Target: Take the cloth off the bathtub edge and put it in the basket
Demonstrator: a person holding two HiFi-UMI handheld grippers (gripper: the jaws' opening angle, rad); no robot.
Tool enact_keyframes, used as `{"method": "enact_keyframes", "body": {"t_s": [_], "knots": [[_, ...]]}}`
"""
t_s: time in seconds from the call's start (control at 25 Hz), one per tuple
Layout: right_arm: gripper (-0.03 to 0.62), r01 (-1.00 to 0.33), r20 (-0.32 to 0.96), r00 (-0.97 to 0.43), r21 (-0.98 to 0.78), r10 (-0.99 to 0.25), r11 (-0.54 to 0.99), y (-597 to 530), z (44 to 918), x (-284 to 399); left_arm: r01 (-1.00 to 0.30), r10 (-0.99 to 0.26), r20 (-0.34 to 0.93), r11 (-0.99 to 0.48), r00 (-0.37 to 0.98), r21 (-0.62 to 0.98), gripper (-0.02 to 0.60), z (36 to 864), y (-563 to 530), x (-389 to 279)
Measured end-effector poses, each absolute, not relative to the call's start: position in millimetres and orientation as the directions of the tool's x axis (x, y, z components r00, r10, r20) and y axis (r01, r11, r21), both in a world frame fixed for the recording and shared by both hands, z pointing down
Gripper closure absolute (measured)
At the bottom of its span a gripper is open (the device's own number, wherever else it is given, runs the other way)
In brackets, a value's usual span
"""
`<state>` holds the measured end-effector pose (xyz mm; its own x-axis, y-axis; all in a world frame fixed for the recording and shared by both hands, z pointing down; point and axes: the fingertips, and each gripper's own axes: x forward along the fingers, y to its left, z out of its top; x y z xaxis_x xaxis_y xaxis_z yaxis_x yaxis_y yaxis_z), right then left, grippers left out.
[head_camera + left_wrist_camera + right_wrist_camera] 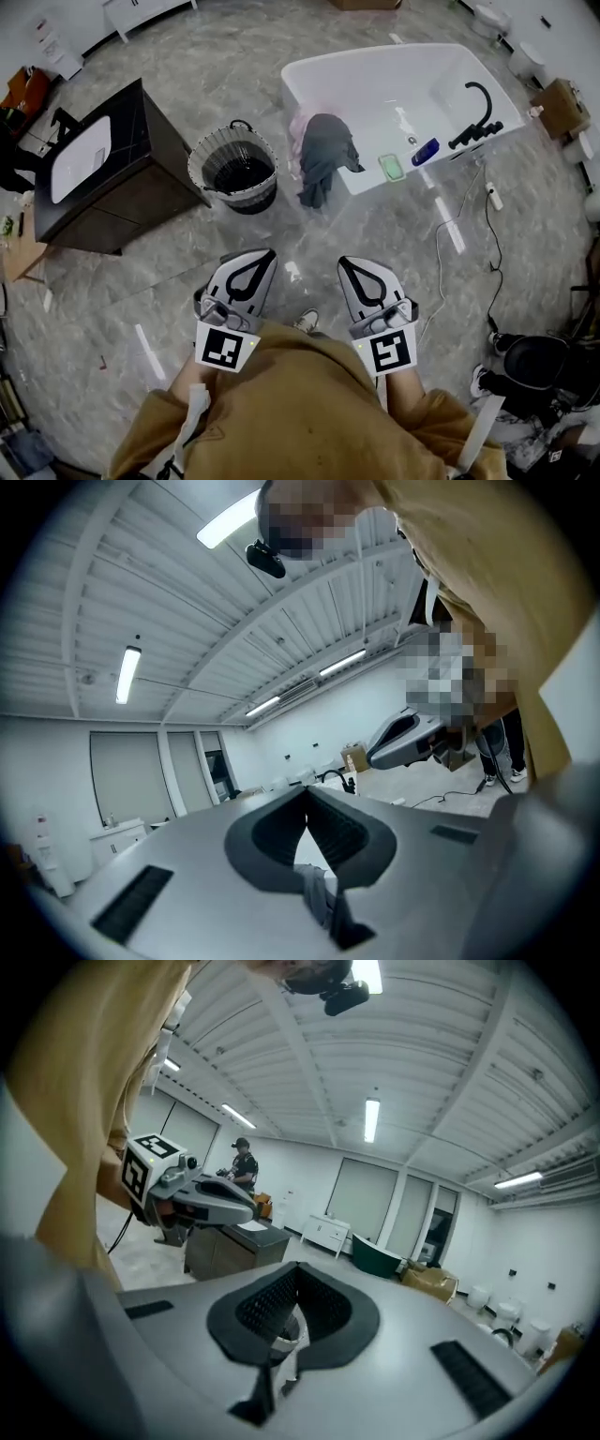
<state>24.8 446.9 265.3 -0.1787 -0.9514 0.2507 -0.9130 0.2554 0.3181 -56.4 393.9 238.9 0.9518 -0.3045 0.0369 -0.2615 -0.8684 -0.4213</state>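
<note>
A dark grey cloth [323, 155] hangs over the near edge of the white bathtub [375, 70], with a pink cloth [300, 127] beside it. The round basket [234, 169] with a dark inside stands on the floor just left of the tub. Both grippers are held low near my body, well short of the cloth. My left gripper [263, 251] is shut and empty, its tips touching. My right gripper [345, 261] is shut and empty too. Through the left gripper's [307, 791] jaw gap a bit of the cloth [317, 892] shows. The basket [284, 1330] shows through the right gripper's [296, 1267].
A dark vanity cabinet [141, 178] with a white sink stands at the left. On the tub rim sit a black faucet [478, 112], a green item [391, 166] and a blue item [425, 150]. Cables [445, 244] run over the marble floor at the right. A person [244, 1162] stands far off.
</note>
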Motion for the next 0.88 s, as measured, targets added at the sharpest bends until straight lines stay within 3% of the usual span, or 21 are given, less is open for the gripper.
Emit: {"method": "enact_keyframes", "body": {"t_s": [0.36, 0.88], "knots": [[0.592, -0.914, 0.281, -0.182, 0.306, -0.942, 0.268, 454.8, 283.2, 37.7, -0.288, -0.338, 0.063, -0.872, 0.939, -0.397, 0.575, 251.3, 394.2, -49.6], [0.593, -0.941, 0.37, -0.137, 0.242, -0.919, 0.238, 354.0, 303.5, 48.3, -0.185, -0.211, 0.041, -0.923, 0.977, -0.338, 0.575, 268.5, 284.1, -0.5]]}}
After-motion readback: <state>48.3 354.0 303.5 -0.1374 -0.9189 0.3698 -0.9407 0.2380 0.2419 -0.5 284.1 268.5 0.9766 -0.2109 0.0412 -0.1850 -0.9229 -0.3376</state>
